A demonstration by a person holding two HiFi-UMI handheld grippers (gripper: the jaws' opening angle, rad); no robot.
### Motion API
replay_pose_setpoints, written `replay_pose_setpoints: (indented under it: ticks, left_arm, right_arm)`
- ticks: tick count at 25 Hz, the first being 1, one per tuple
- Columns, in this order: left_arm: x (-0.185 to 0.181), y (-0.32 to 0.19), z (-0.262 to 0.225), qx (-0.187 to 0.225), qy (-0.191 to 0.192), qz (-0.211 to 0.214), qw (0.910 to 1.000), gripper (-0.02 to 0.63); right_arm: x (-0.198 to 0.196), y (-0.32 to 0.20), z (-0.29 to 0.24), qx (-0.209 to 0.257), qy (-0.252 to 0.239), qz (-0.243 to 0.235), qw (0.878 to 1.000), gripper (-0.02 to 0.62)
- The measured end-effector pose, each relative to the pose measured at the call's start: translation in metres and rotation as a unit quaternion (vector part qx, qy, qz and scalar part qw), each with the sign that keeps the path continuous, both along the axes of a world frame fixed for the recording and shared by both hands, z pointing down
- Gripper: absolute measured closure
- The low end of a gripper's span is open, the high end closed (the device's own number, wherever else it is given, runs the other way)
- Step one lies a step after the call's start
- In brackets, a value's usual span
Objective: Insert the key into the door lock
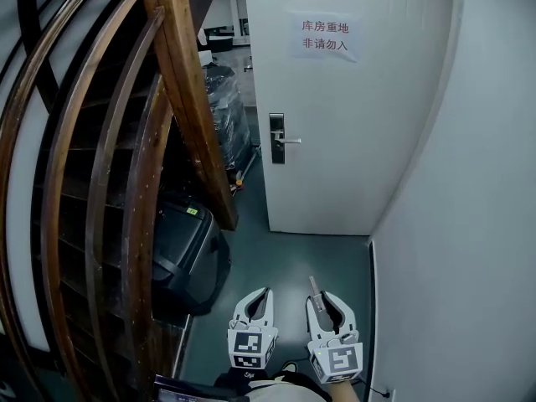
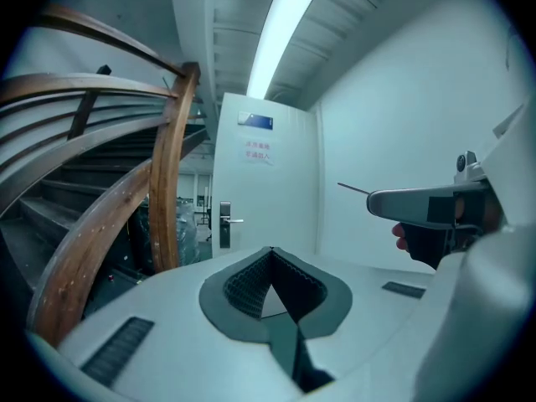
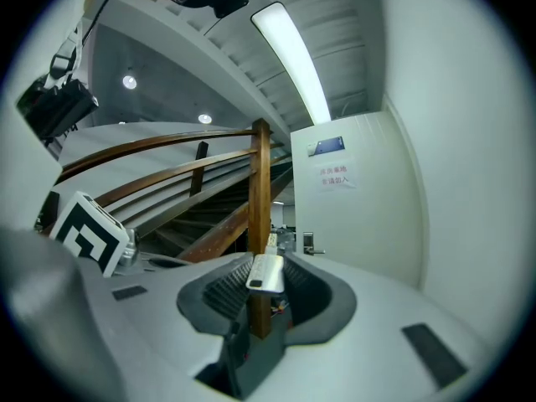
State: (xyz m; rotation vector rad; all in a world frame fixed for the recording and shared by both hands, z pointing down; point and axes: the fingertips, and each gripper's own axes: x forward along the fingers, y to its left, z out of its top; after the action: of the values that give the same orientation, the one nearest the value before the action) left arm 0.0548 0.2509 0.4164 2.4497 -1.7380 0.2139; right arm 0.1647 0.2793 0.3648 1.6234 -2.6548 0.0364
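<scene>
The white door (image 1: 352, 124) stands ahead, some way off, with its dark lock plate and silver handle (image 1: 277, 139) on its left edge. My right gripper (image 1: 322, 301) is shut on the key (image 3: 266, 272), whose thin blade (image 1: 314, 286) sticks out forward toward the door. In the right gripper view the lock (image 3: 309, 243) shows small, just right of the key. My left gripper (image 1: 262, 295) hangs beside the right one, jaws shut with nothing between them. From the left gripper view the lock (image 2: 224, 224) is far ahead, and the right gripper (image 2: 419, 203) with the key blade (image 2: 353, 188) shows at the right.
A curved wooden stair railing (image 1: 180, 90) fills the left side. A black case (image 1: 188, 254) sits on the floor beneath it, with plastic-wrapped goods (image 1: 224, 111) further back. A white wall (image 1: 469, 224) closes the right. A paper sign (image 1: 325, 37) hangs on the door.
</scene>
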Motion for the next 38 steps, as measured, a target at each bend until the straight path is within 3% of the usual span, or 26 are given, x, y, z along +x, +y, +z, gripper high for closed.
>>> replay_pose_setpoints:
  ticks: [9,20,27,38]
  left_arm:
    - [-0.013,-0.032,0.013,-0.014,-0.003,-0.006,0.9999,0.601]
    - [-0.05,-0.146,0.014,-0.007,-0.004,0.022,0.9997,0.601]
    - [-0.084,-0.197,0.029,-0.028,0.001,0.024,0.9993,0.601]
    - [-0.088,-0.266,0.046,-0.042,0.009,0.025,0.9987,0.601]
  right_arm:
    - [-0.015,-0.041,0.018,-0.024,-0.005,-0.003,1.0,0.478]
    - [-0.06,-0.154,0.024,-0.036,-0.007,0.022,0.999,0.477]
    - [-0.093,-0.202,0.033,-0.047,0.002,0.019,0.999,0.477]
    - [-0.101,-0.277,0.058,-0.076,0.016,0.02,0.997,0.477]
